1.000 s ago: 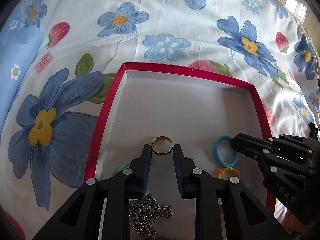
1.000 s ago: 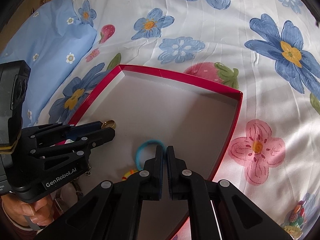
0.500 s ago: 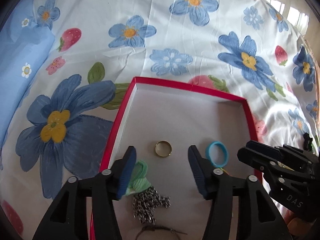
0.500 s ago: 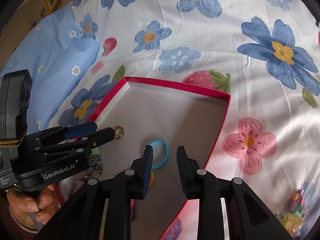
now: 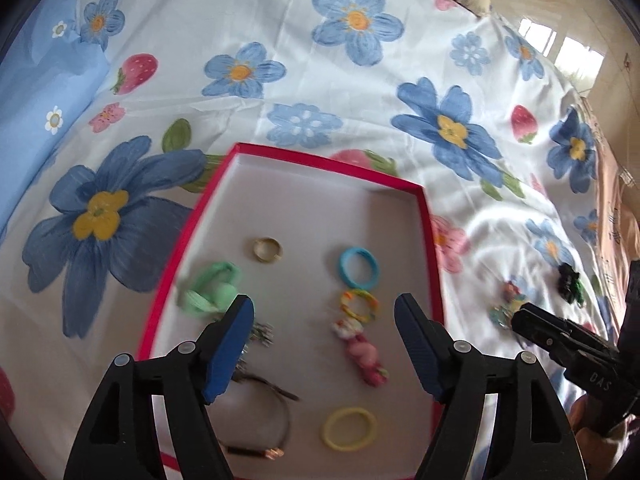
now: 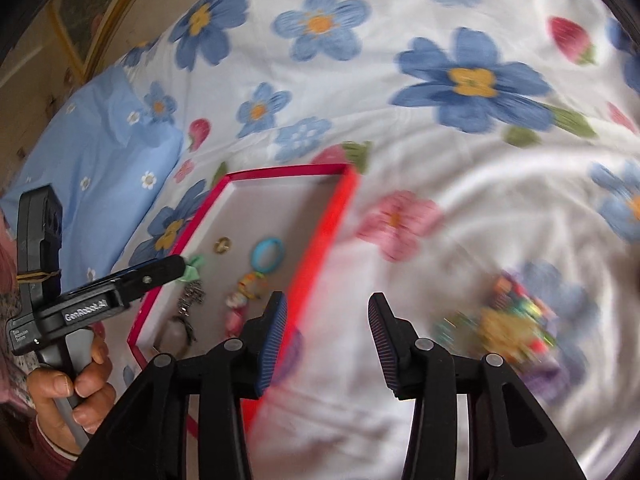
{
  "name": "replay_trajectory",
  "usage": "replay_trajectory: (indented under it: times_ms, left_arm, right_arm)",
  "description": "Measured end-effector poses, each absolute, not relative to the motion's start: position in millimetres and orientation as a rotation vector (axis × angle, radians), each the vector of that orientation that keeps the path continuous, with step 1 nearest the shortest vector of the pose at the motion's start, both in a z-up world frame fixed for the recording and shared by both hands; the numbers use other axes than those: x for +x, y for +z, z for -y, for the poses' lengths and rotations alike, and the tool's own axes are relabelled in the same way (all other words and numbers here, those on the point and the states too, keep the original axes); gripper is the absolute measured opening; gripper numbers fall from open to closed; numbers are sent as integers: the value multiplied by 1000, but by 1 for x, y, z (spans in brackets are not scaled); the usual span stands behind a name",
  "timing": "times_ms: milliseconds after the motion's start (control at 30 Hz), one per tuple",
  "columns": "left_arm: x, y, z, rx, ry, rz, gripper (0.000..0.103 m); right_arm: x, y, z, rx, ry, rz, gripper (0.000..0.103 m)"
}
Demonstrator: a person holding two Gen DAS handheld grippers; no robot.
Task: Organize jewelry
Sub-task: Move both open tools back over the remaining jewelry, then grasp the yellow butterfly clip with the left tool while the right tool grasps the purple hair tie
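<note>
While the left gripper (image 5: 324,340) hangs over the red tray (image 5: 427,240), the right gripper (image 6: 327,334) sits above the flowered bedsheet (image 6: 440,184), past the tray's right rim. White lettering on the left gripper's side reads "GenRobot.AI" in the right wrist view; the right one carries "DAS" in the left wrist view.

Both sets of jaws have just been opening and now stand apart with nothing between the pads. A second ago the left pads flanked the gold ring (image 5: 267,249) and the right pads were pressed together over the blue hair tie (image 5: 359,267); both pieces now lie free on the tray floor, further from the fingertips.

More of the tray shows than before: a green cloth tie (image 5: 212,288), a multicoloured ring (image 5: 359,305), a pink charm (image 5: 362,354) and a yellow hair tie (image 5: 350,428). A silver chain is mostly hidden behind the left gripper's finger (image 5: 230,352). A colourful heap of trinkets (image 6: 508,320) on the sheet is too blurred to make out, and a small black thing (image 5: 570,280) is too small to identify.
</note>
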State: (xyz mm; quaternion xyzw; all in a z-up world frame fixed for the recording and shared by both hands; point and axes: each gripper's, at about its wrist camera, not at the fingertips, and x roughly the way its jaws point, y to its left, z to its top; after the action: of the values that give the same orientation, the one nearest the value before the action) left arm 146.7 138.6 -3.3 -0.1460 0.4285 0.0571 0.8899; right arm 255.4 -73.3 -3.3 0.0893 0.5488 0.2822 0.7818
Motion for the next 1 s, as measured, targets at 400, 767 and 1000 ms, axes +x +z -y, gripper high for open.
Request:
replay_trajectory:
  times_ms: [400,767,1000]
  left_arm:
    - [145,1,-85,-243,5,-913,73]
    - [164,-11,-41,-138,-49,-960,73]
    - [186,-16,-20,-94,-84,-984,73]
  right_arm:
    - [224,1,166,230,426,-1181,49]
    - [220,-16,189,248,382,-1200,51]
    - [235,-24,186,252,390,-1200,51]
